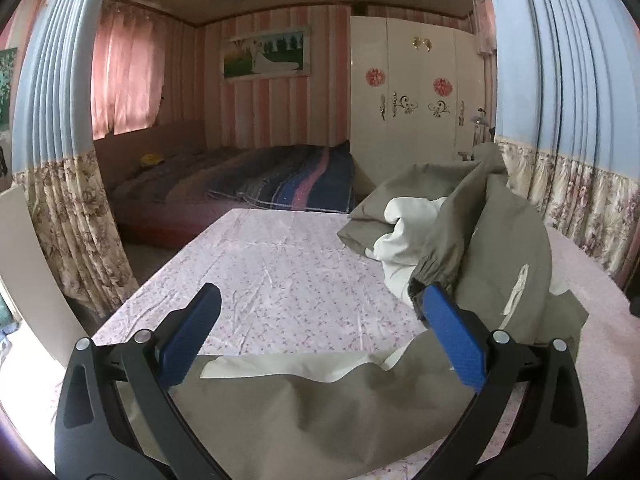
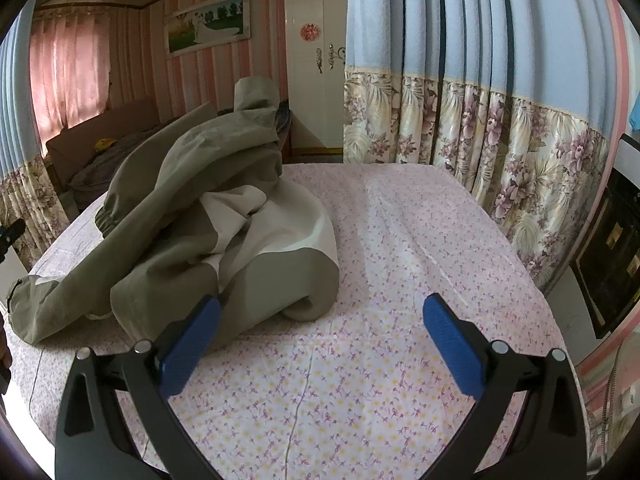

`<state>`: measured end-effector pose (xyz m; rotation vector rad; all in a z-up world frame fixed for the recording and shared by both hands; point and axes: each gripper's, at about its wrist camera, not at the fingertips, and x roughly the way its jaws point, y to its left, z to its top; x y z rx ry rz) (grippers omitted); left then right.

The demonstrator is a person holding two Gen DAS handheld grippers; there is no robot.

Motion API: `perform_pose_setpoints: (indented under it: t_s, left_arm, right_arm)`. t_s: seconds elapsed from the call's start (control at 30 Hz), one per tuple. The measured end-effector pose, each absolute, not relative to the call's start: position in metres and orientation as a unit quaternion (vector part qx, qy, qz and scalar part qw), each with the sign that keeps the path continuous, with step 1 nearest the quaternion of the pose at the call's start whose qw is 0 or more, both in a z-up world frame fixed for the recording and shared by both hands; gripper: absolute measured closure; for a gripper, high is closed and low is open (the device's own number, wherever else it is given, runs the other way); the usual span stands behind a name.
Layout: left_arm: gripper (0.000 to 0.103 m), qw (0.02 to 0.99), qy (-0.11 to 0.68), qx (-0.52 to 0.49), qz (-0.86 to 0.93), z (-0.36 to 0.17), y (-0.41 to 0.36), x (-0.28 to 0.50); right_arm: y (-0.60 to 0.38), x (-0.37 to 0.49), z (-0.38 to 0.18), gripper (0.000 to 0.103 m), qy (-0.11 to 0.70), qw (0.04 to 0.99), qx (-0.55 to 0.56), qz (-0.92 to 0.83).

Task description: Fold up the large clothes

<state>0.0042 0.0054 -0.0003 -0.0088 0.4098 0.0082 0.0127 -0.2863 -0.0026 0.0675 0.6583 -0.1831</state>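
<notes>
Lying crumpled on the floral tablecloth (image 2: 360,360), the olive jacket (image 2: 168,216) with its white lining heaps up toward the cloth's left half. Both tongs are released and hold nothing: the left gripper (image 1: 320,312) spreads over the jacket's near hem, one blue pad beside an elastic cuff (image 1: 434,270), while the right gripper (image 2: 320,320) hovers over bare cloth just right of the jacket.

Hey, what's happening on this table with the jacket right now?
A person holds two grippers over a crumpled olive jacket with white lining, heaped on a floral tablecloth. The left gripper is open above the jacket's near edge; the right gripper is open beside the heap. Neither grips anything, and no fold is made yet.
</notes>
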Motion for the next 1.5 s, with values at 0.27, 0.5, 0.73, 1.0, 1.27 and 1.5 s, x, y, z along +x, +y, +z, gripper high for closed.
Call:
perform_pose_setpoints:
  t_s: [0.27, 0.5, 0.73, 1.0, 1.27, 1.5]
  left_arm:
    - [0.003, 0.975, 0.223, 0.007, 0.007, -0.0009, 0.0065, 0.0074]
    - [0.003, 0.971, 0.237, 0.015, 0.016, -0.0023, 0.0074, 0.0082]
    - [0.003, 0.971, 0.240, 0.023, 0.008, -0.0036, 0.0039, 0.0058]
    - [0.003, 0.968, 0.251, 0.014, 0.014, -0.0061, 0.0083, 0.0075]
    - [0.003, 0.967, 0.254, 0.015, 0.014, -0.0069, 0.0093, 0.0077]
    - [0.003, 0.967, 0.254, 0.016, 0.011, -0.0071, 0.0092, 0.0074]
  right_arm:
    - [-0.2875, 0.0108, -0.0020, 0.002, 0.321, 0.942, 0.033, -0.091]
    - [-0.2869, 0.0086, -0.0015, 0.002, 0.317, 0.944, 0.033, -0.086]
    - [-0.2850, 0.0084, 0.0003, 0.002, 0.313, 0.945, 0.025, -0.087]
    - [-0.2842, 0.0081, 0.0004, 0.002, 0.314, 0.945, 0.024, -0.088]
    - [-0.2840, 0.0082, 0.0011, 0.002, 0.314, 0.945, 0.024, -0.088]
    - [-0.2831, 0.0075, 0.0028, 0.002, 0.311, 0.946, 0.022, -0.086]
